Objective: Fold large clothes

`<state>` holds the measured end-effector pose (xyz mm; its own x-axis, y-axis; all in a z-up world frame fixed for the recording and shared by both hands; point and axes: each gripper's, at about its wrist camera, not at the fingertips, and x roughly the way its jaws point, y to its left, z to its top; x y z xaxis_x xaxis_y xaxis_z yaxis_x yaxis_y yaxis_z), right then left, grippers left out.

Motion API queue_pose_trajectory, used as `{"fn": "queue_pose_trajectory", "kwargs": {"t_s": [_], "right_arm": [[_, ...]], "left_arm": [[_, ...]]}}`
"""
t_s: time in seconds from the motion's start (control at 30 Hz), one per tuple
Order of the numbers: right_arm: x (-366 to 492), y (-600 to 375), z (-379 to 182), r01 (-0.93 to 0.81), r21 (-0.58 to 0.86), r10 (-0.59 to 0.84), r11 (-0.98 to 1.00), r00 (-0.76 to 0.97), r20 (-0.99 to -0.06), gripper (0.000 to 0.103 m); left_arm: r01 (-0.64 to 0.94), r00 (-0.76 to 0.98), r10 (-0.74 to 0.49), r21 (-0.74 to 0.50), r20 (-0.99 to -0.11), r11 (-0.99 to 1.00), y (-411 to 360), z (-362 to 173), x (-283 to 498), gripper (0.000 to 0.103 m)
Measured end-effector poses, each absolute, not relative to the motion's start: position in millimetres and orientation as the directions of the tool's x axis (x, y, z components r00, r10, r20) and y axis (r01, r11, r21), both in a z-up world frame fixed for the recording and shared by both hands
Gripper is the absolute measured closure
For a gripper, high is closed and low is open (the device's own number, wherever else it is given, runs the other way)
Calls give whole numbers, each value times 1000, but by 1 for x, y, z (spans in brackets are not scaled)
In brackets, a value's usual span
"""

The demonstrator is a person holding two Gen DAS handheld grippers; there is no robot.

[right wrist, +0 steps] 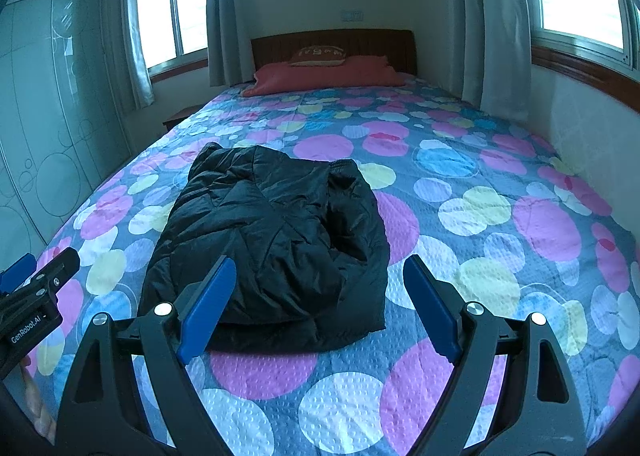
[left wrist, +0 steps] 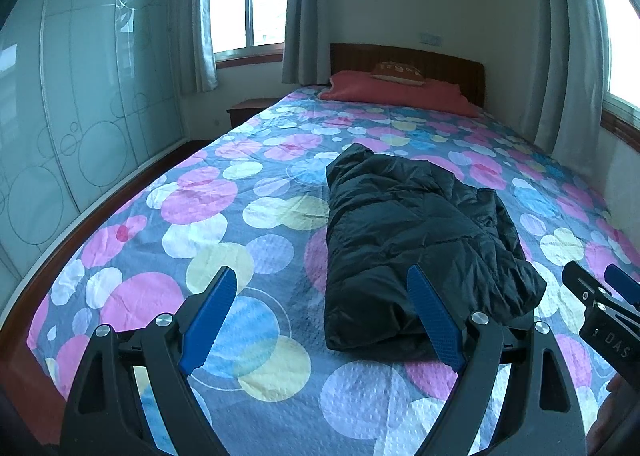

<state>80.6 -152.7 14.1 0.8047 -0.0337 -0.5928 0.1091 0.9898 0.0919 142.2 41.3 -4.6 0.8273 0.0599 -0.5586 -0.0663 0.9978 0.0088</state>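
A black quilted jacket (left wrist: 412, 240) lies folded into a compact bundle on the bed's circle-patterned cover (left wrist: 224, 216). My left gripper (left wrist: 320, 280) hovers open over the cover just short of the bundle's near left end, nothing between its blue pads (left wrist: 208, 316). In the right wrist view the same jacket (right wrist: 272, 240) lies ahead and slightly left. My right gripper (right wrist: 316, 272) is open above its near right corner and holds nothing. Each gripper shows at the edge of the other's view: the right one (left wrist: 600, 296), the left one (right wrist: 32, 288).
A red pillow (left wrist: 400, 92) with a small brown cushion (left wrist: 400, 72) rests against the wooden headboard (left wrist: 448, 60). A frosted-glass wardrobe (left wrist: 80, 96) runs along the left of the bed. Curtained windows (right wrist: 172, 4) and a wall (right wrist: 592, 128) close in the far and right sides.
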Motion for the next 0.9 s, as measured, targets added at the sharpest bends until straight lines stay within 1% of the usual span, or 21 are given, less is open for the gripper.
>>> {"fn": "queue_pose_trajectory", "kwargs": {"t_s": [0.9], "right_arm": [[81,-145,11,107,89,-33,990,801,-598,18]], "left_arm": [[-43,825,36,1,-564,999,40,-6,145,17]]}}
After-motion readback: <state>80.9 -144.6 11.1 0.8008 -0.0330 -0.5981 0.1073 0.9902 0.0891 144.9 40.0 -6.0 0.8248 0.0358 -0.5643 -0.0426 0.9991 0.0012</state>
